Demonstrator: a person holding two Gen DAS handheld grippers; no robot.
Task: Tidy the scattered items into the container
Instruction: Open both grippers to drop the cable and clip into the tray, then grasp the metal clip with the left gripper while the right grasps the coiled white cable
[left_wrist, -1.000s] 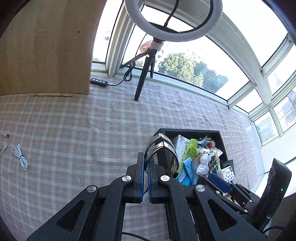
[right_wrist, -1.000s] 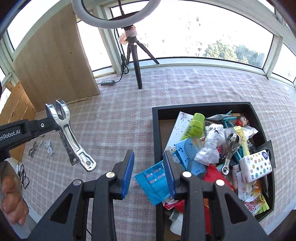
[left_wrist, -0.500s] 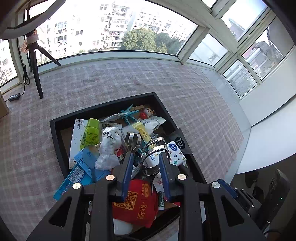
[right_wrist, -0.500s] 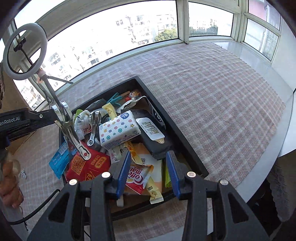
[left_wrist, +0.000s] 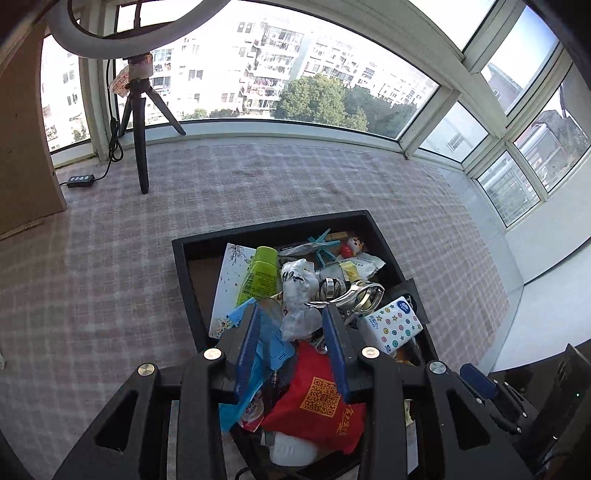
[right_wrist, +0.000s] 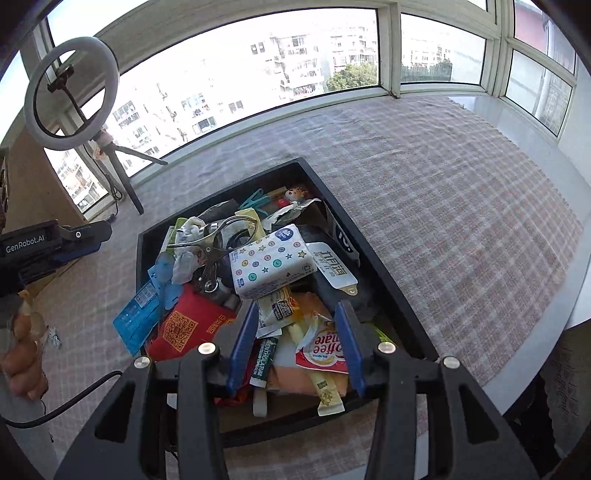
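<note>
A black box (left_wrist: 195, 243) (right_wrist: 373, 258) on the checked tablecloth is piled with packets, a tissue pack (right_wrist: 273, 262) and a red packet (left_wrist: 317, 398). A metal clip (left_wrist: 351, 293) (right_wrist: 218, 240) lies loose on top of the pile. My left gripper (left_wrist: 291, 314) is open and empty just above the pile, the clip beyond its right finger. In the right wrist view the left gripper (right_wrist: 85, 240) sits at the left, beside the box. My right gripper (right_wrist: 295, 314) is open and empty over the box's near end.
A ring light on a tripod (left_wrist: 138, 122) (right_wrist: 74, 92) stands at the back by the windows, with a cable and remote (left_wrist: 79, 180). A wooden panel (left_wrist: 22, 147) stands at the left. The table edge (right_wrist: 546, 332) runs close on the right.
The left gripper carried the metal clip over the box, opened wide and let it go; the clip now lies on the pile. The right gripper stayed open.
</note>
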